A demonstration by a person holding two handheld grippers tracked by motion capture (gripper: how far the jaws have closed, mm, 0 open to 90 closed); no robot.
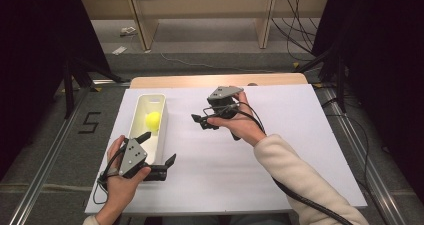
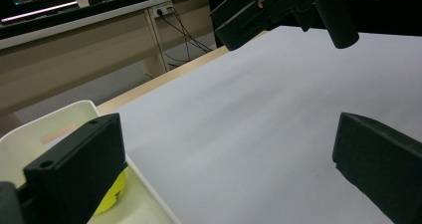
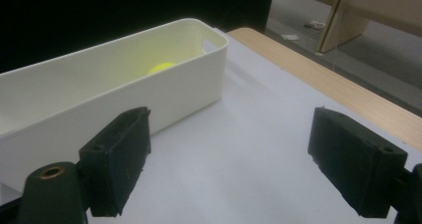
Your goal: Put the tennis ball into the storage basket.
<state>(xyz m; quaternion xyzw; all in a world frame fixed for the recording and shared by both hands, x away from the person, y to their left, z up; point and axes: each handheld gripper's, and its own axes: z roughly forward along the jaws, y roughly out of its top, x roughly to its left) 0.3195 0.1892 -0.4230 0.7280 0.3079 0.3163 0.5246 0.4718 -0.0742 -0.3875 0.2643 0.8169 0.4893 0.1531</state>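
High view: a yellow ball (image 1: 153, 120) lies inside the white bin (image 1: 162, 116), whose long axis runs away from the person. The left gripper (image 1: 159, 147), jaws apart and empty, sits nearest, at the bin's near end.

Left gripper view: the ball (image 2: 110, 196) peeks beside one jaw.

Right gripper view: the right gripper (image 3: 229, 162), released, faces the bin's wall (image 3: 124, 92); the ball (image 3: 161, 67) looks small, smooth and bright.

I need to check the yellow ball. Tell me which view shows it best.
The high view: the yellow ball lies unobstructed inside the white bin. The left gripper view shows a sliver of it behind a jaw; the right gripper view shows its top above the bin wall.
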